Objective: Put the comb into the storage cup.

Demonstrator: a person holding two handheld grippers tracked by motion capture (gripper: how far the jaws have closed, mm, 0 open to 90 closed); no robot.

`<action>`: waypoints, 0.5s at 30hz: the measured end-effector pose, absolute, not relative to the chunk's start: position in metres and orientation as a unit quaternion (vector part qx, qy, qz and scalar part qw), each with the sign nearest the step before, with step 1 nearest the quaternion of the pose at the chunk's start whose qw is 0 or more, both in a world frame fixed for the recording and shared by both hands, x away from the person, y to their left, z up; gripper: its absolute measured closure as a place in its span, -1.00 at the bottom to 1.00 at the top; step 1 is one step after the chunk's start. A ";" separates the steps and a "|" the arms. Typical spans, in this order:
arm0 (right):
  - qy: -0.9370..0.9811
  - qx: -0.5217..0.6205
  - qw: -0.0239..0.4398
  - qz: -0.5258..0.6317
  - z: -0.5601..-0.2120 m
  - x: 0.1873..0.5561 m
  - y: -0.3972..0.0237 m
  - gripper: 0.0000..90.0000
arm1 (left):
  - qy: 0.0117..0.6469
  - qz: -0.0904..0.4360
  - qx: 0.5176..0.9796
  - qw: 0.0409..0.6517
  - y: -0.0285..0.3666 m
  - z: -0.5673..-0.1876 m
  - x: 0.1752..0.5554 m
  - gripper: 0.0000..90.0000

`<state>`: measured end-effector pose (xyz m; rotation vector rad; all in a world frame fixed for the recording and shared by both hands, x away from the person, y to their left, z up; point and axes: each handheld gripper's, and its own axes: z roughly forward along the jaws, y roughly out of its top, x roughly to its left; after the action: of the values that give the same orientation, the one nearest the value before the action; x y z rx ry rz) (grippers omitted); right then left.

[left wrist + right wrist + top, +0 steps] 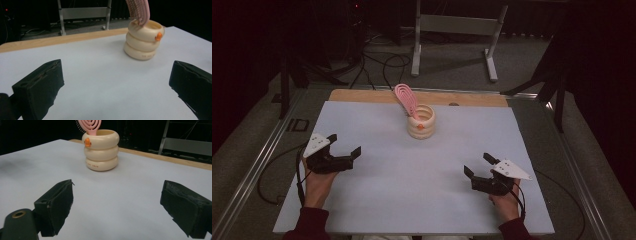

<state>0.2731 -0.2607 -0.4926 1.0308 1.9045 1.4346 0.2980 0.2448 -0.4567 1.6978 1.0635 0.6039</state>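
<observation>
Left gripper [345,143]: jaws wide apart, nothing between them. It sits at centre-left of the high view, over the white table sheet [377,200], held by the person's left hand [318,181] that enters from the lower left edge. In the left gripper view the two black pads [40,87] stand at lower left and lower right with bare sheet between.

Right gripper [479,165]: jaws likewise spread, holding nothing. It sits at lower right of the high view, held by the right hand [506,200] coming in from the bottom edge. In the right gripper view its pads [56,205] frame bare sheet at lower left and lower right.

Cream ringed holder [421,122]: upright, upper centre of the high view, on the sheet, well apart from both grippers. Three stacked rounded rings, a small orange knob [87,142] on the top ring. In the left gripper view it appears at upper right [143,41]; in the right gripper view at upper centre [101,150].

Pink comb-like brush [405,99]: stands in the holder, its head leaning out over the rim toward the upper left of the high view. Concentric oval slots show on its face in the right gripper view [90,126].

Beyond the sheet: a wooden table edge [362,95], then a white metal stand [452,25] on the floor at top centre.
</observation>
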 end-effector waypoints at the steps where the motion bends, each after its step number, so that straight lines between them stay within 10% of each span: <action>1: 0.706 0.382 0.271 0.531 -0.491 0.273 -0.260 -0.75 | 0.437 0.254 0.703 0.500 0.245 -0.459 0.295 -1.00; 15: 0.706 0.367 0.290 0.532 -0.473 0.269 -0.259 -0.75 | 0.413 0.285 0.712 0.491 0.251 -0.471 0.262 -1.00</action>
<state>0.2692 -0.2593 -0.4726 0.9790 1.8824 1.4189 0.2622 0.2505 -0.4709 1.7281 1.0022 0.6929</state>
